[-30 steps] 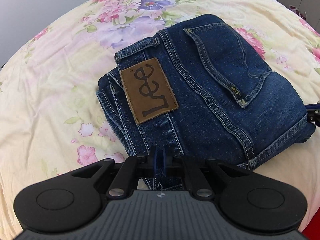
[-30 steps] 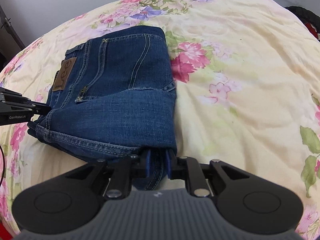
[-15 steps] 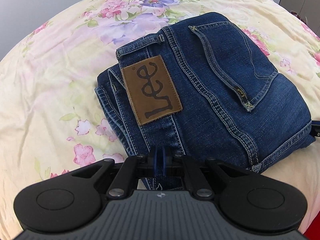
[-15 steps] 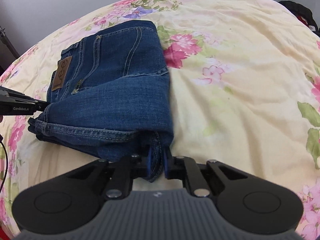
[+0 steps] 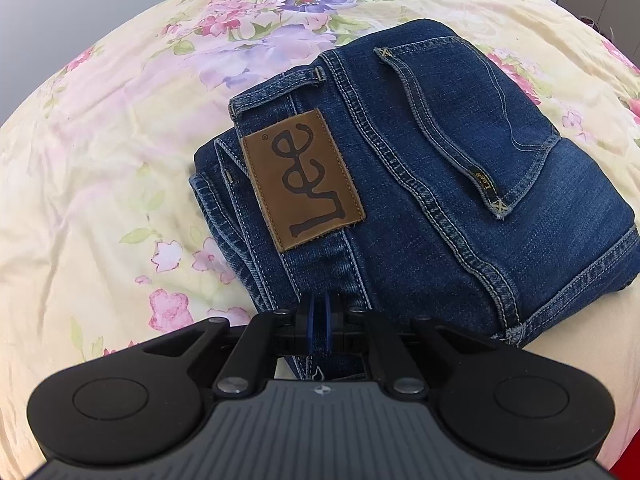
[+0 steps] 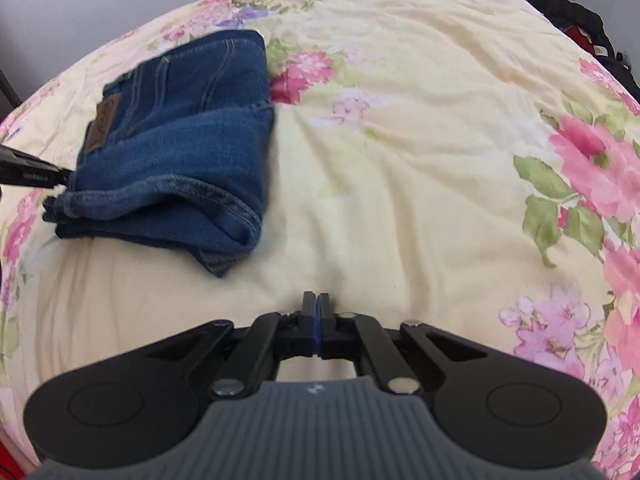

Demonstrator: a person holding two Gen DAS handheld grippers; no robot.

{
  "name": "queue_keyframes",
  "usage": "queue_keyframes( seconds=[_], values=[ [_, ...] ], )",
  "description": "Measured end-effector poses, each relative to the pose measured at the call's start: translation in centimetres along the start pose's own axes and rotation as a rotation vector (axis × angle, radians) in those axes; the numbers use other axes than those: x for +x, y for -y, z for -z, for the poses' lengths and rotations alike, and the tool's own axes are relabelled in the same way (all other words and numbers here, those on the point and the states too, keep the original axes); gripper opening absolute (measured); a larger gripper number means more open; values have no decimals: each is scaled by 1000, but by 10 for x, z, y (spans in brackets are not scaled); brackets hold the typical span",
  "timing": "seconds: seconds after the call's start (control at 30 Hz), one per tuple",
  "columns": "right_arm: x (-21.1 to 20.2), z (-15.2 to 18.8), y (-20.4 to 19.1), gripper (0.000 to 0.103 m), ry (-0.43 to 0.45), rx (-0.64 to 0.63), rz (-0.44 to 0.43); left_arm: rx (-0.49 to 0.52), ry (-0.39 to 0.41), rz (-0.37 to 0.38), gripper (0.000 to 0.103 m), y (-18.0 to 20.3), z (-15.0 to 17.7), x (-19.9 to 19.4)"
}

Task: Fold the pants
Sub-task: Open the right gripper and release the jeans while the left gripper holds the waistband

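Dark blue jeans point(image 5: 420, 184) lie folded in a compact stack on the bed, back pocket and brown leather Lee patch point(image 5: 304, 178) facing up. My left gripper point(image 5: 319, 312) is shut on the near edge of the jeans at the waistband side. In the right wrist view the jeans point(image 6: 176, 160) lie at the upper left, and the left gripper point(image 6: 36, 172) shows at their left edge. My right gripper point(image 6: 316, 304) is shut and empty, apart from the jeans, over bare bedspread.
The bed is covered by a pale yellow floral bedspread point(image 6: 400, 140). A dark bag or clothing point(image 6: 576, 20) lies at the far right edge. A grey wall stands behind the bed.
My right gripper let go of the jeans' corner, pulled back and to the right, and closed empty. The left gripper kept its hold and the jeans settled flat.
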State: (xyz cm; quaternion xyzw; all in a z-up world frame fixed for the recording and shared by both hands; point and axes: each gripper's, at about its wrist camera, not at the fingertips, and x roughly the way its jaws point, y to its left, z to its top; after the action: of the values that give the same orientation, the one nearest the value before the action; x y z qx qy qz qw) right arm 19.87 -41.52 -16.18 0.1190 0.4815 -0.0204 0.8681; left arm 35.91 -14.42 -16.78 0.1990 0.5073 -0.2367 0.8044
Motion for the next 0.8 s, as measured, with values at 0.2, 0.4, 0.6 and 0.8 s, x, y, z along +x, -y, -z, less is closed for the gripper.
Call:
queue_keyframes(
  seconds=[0.2, 0.4, 0.6, 0.8],
  values=[
    [9, -28, -37, 21, 59, -160, -8, 24, 6, -17, 6, 5, 1, -2],
    [42, -24, -54, 21, 8, -265, 41, 7, 9, 8, 6, -1, 1, -1],
    [14, -15, -37, 0, 34, -251, 39, -2, 16, 22, 6, -6, 2, 0],
    [27, -5, -30, 0, -25, -206, 36, -12, 28, 27, 6, -9, 9, 0]
  ],
)
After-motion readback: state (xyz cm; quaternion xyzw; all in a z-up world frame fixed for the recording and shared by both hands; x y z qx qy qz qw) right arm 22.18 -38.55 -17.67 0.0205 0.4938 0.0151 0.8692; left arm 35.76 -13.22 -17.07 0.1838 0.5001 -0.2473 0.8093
